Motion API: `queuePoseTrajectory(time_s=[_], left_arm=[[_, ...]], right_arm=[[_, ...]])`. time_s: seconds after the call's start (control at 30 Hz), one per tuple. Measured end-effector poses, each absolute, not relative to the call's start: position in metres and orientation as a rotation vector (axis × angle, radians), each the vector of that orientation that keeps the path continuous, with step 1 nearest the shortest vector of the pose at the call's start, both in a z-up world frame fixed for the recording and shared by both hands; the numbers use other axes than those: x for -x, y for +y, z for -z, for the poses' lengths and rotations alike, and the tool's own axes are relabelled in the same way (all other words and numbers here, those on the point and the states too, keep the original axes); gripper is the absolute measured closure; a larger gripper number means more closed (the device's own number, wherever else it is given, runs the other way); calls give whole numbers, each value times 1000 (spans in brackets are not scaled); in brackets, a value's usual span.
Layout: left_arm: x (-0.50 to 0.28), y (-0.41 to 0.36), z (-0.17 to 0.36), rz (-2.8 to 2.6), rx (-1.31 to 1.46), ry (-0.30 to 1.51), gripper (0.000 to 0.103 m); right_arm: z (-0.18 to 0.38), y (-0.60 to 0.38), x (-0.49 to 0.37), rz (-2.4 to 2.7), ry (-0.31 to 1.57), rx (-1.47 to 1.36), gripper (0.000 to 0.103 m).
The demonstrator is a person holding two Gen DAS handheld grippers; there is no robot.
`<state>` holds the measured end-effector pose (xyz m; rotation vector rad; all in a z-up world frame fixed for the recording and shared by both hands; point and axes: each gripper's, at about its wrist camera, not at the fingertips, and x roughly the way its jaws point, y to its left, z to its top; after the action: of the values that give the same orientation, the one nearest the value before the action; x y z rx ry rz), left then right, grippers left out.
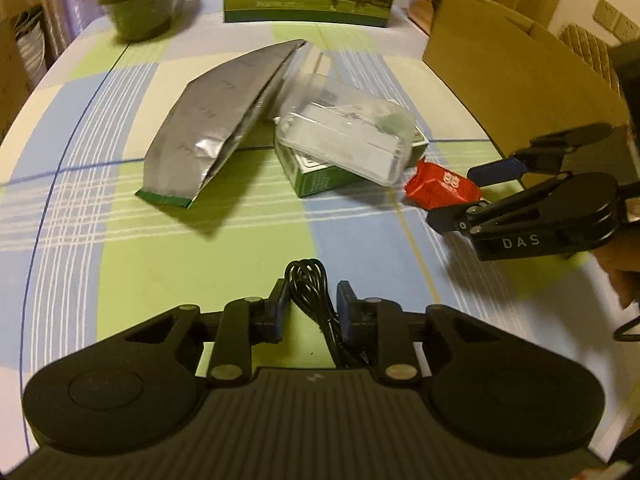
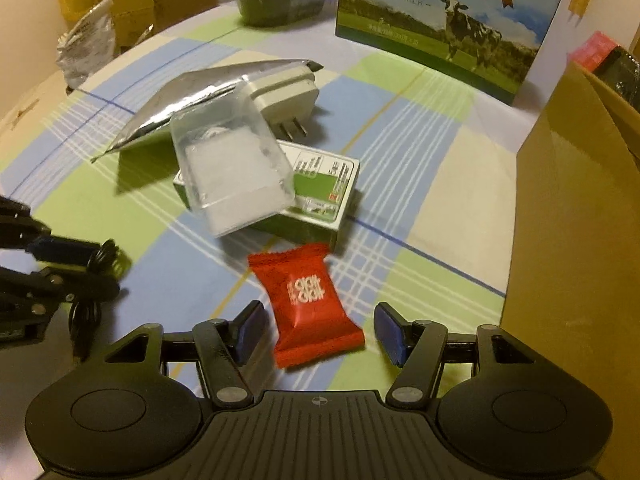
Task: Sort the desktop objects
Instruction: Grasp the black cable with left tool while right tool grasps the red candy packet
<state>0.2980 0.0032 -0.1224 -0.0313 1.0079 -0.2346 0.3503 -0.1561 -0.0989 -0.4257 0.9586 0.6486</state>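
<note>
Your left gripper point(image 1: 310, 306) is clenched on a coiled black cable point(image 1: 310, 280). Your right gripper point(image 2: 316, 330) is released, its fingers point(image 2: 250, 330) straddling a red candy packet point(image 2: 310, 300) that lies on the checked surface point(image 2: 400, 160). Just beyond the packet sits a green box point(image 2: 320, 200), a clear plastic case point(image 2: 230, 172) tilted on top. Behind the box lie a silver pouch point(image 2: 184, 96) and a white plug adapter point(image 2: 288, 96); a cardboard box point(image 2: 572, 220) stands at the packet's right.
</note>
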Motion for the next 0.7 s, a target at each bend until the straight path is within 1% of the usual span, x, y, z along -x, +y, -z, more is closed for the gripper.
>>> queuePoseTrajectory(time_s=[0.03, 0.07, 0.1, 0.13, 0.17, 0.23, 0.27, 0.3, 0.37, 0.43, 0.47, 0.5, 0.53, 0.6, 0.67, 0.7], left_arm=[[-297, 6, 122, 233, 53, 1013, 82], [-296, 8, 121, 234, 70, 1016, 82], [-295, 10, 121, 234, 80, 1016, 80], [-294, 10, 120, 236, 84, 1019, 78], [-292, 11, 120, 235, 84, 1021, 73], [-288, 10, 118, 235, 76, 1021, 62], [-287, 8, 118, 238, 74, 1018, 52], [-286, 7, 119, 244, 73, 1018, 50], [-285, 2, 121, 258, 58, 1021, 50], [-284, -6, 122, 261, 1, 1006, 52], [-283, -9, 123, 263, -32, 1000, 57], [-282, -12, 123, 267, -62, 994, 67], [-280, -15, 123, 273, -91, 988, 69], [-277, -18, 123, 290, -117, 988, 82], [-272, -17, 121, 313, -118, 997, 89], [-269, -17, 120, 324, -122, 997, 90]], right_arm=[[99, -157, -352, -649, 960, 417, 45], [99, -158, -353, -650, 961, 408, 49], [99, -159, -353, -656, 966, 395, 60], [98, -160, -353, -663, 976, 376, 62], [97, -160, -352, -661, 985, 368, 65], [96, -159, -348, -664, 997, 380, 67], [95, -159, -346, -671, 1010, 380, 67], [94, -160, -344, -673, 1020, 378, 68], [93, -163, -339, -668, 1044, 362, 68], [91, -166, -335, -663, 1067, 350, 68], [90, -169, -332, -659, 1080, 341, 68], [90, -170, -330, -655, 1090, 336, 68], [89, -171, -328, -651, 1095, 334, 68], [87, -175, -324, -645, 1108, 330, 69], [85, -178, -320, -645, 1125, 321, 69], [85, -180, -316, -646, 1137, 321, 69]])
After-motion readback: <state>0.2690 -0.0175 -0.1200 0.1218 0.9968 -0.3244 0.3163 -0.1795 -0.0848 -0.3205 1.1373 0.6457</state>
